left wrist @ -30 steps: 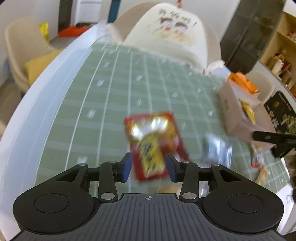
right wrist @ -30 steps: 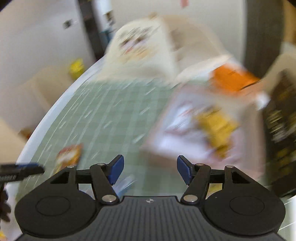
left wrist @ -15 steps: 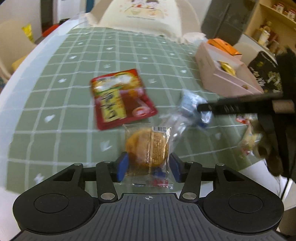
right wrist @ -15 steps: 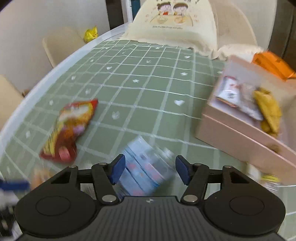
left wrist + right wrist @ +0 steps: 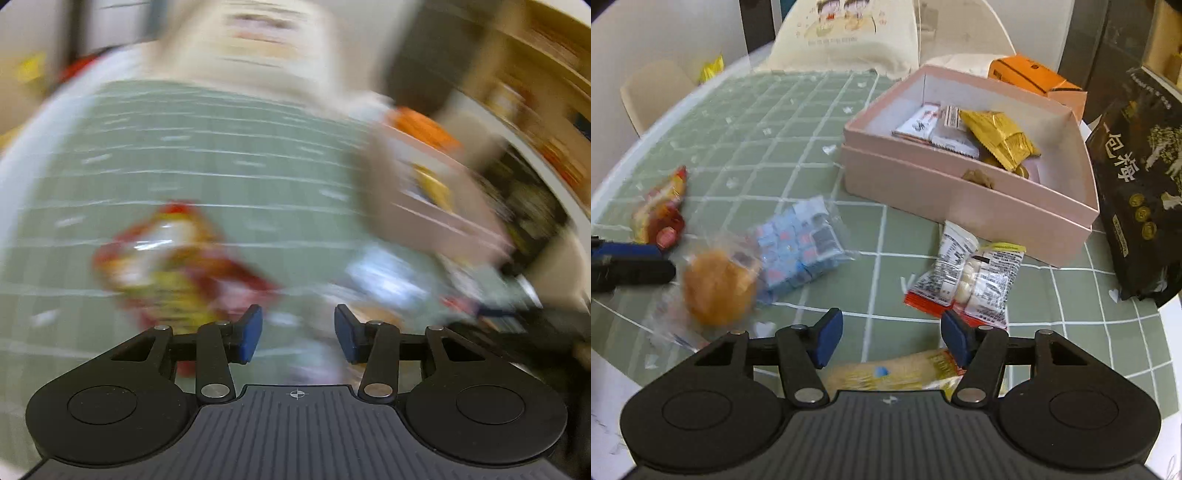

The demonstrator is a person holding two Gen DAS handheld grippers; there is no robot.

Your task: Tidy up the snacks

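Note:
Loose snacks lie on the green checked tablecloth (image 5: 768, 122): a red packet (image 5: 661, 218), a round cake in clear wrap (image 5: 718, 286), a blue-and-clear candy bag (image 5: 799, 243), a white nut packet (image 5: 967, 277) and a yellow pack (image 5: 897, 373) under my right gripper (image 5: 890, 338), which is open and empty. A pink box (image 5: 960, 195) holds a gold packet (image 5: 997, 140) and white sachets. The left wrist view is blurred; my left gripper (image 5: 298, 334) is open and empty, with the red packet (image 5: 173, 262) ahead left, the blue bag (image 5: 391, 280) ahead right and the box (image 5: 424, 206) beyond.
A black snack bag (image 5: 1137, 184) lies right of the box and an orange carton (image 5: 1038, 79) behind it. A chair with a cream cartoon cover (image 5: 846, 37) stands at the table's far side. The left gripper's fingers (image 5: 628, 260) show at the left edge.
My left gripper has swung up and away from the round cake, the view now blurred. My right gripper has pulled back and right from the blue candy bag, over the yellow pack.

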